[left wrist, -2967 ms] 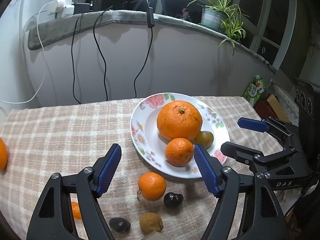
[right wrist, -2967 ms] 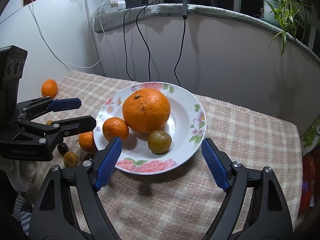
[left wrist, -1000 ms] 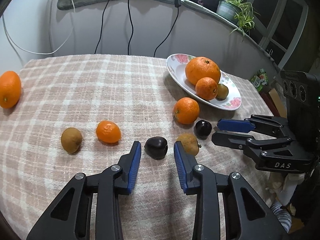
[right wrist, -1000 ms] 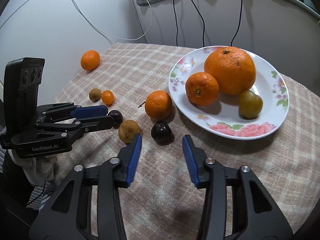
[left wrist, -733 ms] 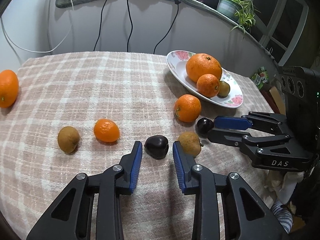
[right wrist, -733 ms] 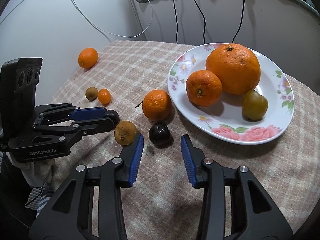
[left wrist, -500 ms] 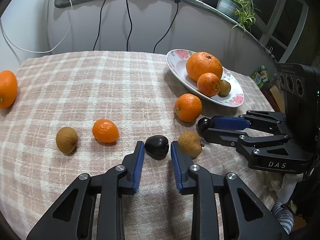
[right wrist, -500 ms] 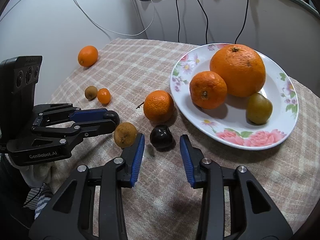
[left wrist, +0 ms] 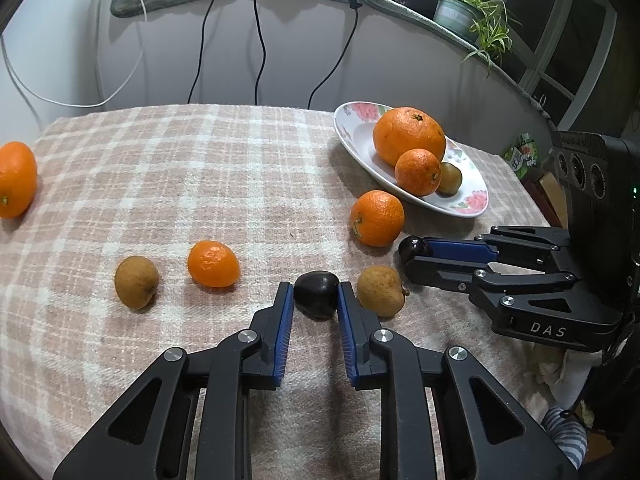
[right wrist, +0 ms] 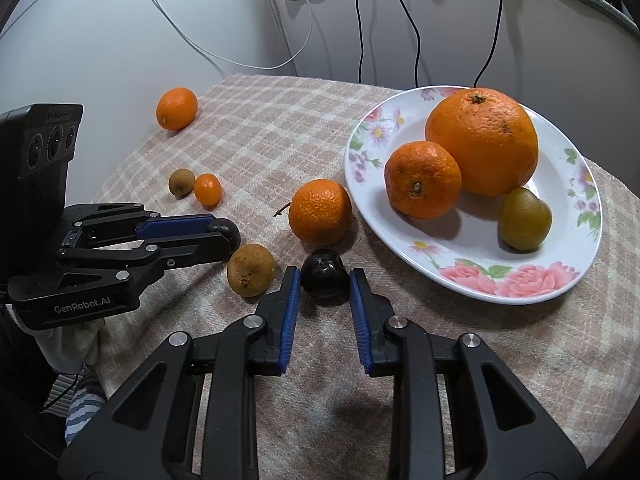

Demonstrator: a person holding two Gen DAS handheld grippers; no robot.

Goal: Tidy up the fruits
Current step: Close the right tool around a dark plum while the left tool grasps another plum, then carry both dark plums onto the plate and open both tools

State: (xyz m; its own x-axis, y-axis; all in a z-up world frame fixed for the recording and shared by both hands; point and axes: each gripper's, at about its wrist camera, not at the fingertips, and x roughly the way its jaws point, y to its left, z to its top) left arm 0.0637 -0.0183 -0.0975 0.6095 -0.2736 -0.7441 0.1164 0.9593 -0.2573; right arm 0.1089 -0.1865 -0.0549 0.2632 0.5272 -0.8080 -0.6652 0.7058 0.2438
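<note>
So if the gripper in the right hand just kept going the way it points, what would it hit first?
Probably the mandarin on the cloth just beyond; the right gripper is already shut on a dark fruit. Depth is hard to judge.

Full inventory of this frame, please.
Plate: 1, white flowered, on cloth.
Big orange: 1, orange, on plate.
Tangerines: 4, orange, one on plate, three on cloth.
Olive fruit: 1, greenish-brown, on plate.
Brown fruits: 2, tan, on cloth.
Dark fruits: 2, near-black, one between each gripper's pads.
Cloth: 1, pink checked, on table.
Potted plant: 1, green, on ledge.
Left gripper, right gripper: 2, black with blue pads, just closed further, each shut on a dark fruit.
</note>
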